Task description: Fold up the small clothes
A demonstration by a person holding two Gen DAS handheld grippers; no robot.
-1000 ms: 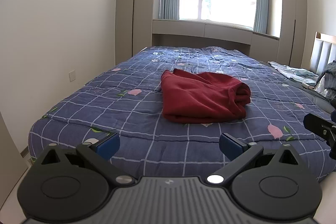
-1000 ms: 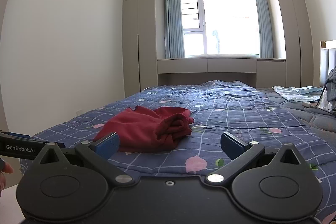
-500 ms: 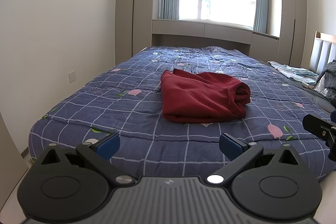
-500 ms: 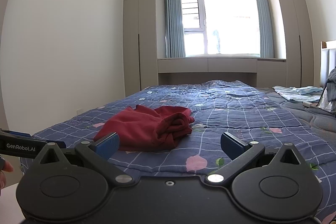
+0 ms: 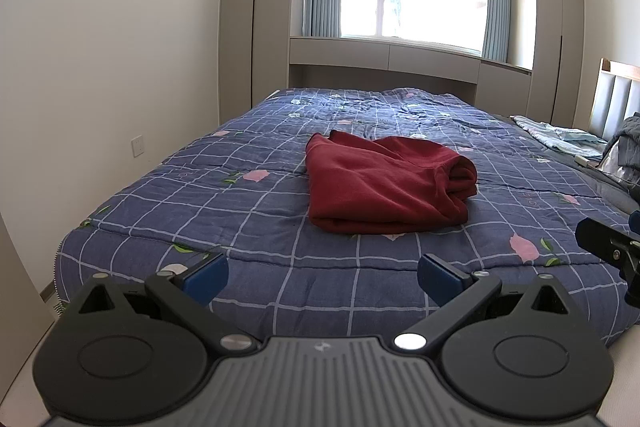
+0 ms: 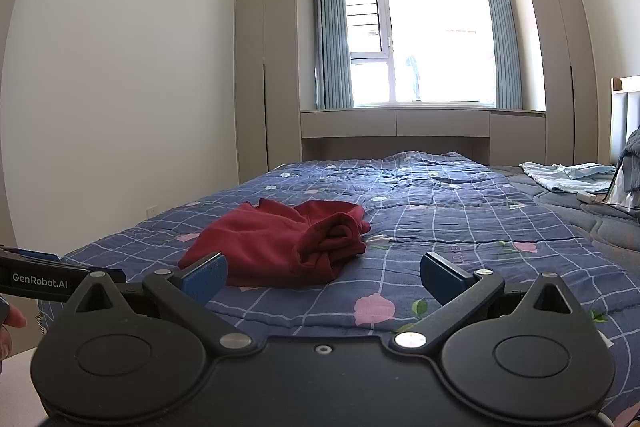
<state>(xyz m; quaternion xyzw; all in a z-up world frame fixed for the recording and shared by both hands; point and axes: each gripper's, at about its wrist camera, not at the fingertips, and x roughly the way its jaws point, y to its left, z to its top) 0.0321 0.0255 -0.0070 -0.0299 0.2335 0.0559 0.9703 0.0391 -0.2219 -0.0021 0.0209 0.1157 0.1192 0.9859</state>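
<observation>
A dark red garment (image 5: 384,183) lies loosely folded in a heap on the blue checked quilt (image 5: 248,219) of a bed; it also shows in the right wrist view (image 6: 280,243). My left gripper (image 5: 322,277) is open and empty, held off the bed's near edge, short of the garment. My right gripper (image 6: 323,277) is open and empty, to the right of the left one, with the garment ahead and to its left. Part of the right gripper's body (image 5: 608,243) shows at the right edge of the left wrist view, and part of the left gripper (image 6: 40,277) at the left edge of the right wrist view.
Light blue clothes (image 6: 568,175) and a grey pile (image 5: 624,151) lie at the bed's far right by the headboard (image 5: 616,95). A white wall (image 5: 100,47) runs along the left, wardrobes (image 6: 264,67) and a window (image 6: 420,39) stand beyond the bed.
Both grippers have stayed almost still, only drifting slightly. The garment has not moved.
</observation>
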